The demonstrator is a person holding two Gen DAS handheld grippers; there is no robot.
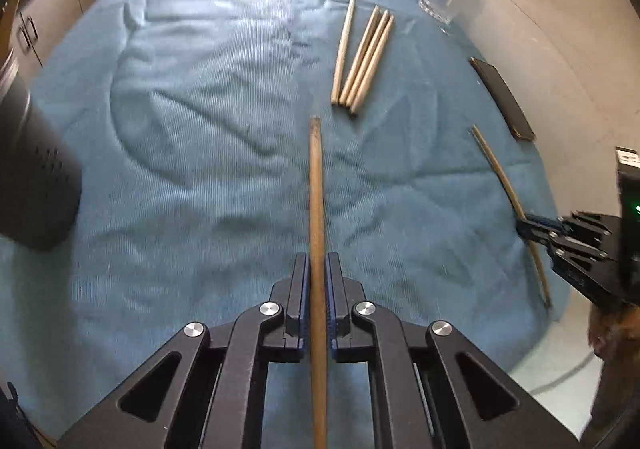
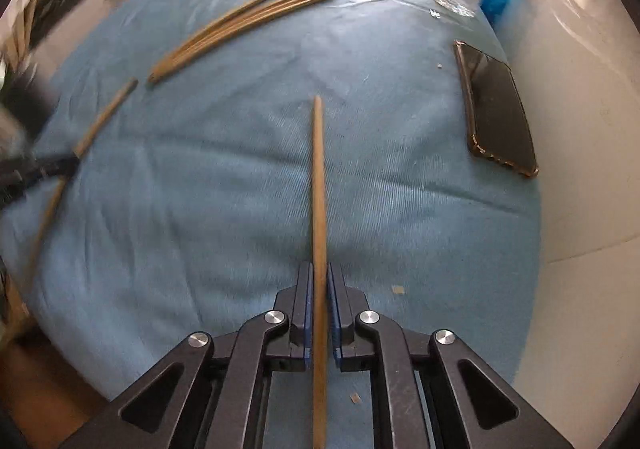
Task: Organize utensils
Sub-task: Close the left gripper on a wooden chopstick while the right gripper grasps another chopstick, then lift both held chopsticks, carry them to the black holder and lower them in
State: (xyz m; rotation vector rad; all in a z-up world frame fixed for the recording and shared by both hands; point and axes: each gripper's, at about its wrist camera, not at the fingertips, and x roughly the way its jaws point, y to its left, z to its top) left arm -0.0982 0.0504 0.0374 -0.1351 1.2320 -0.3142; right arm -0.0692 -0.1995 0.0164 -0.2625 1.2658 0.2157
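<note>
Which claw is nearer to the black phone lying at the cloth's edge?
Right. The right claw, shut on a chopstick, is close beside the phone. The left claw, shut on another chopstick, is farther across the cloth.

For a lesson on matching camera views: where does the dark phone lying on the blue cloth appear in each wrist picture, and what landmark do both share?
Left wrist view: the phone lies at the right edge of the blue cloth, seen slantwise.
Right wrist view: the phone sits upper right, larger.
Shared landmark: the four loose chopsticks lying together.
</note>
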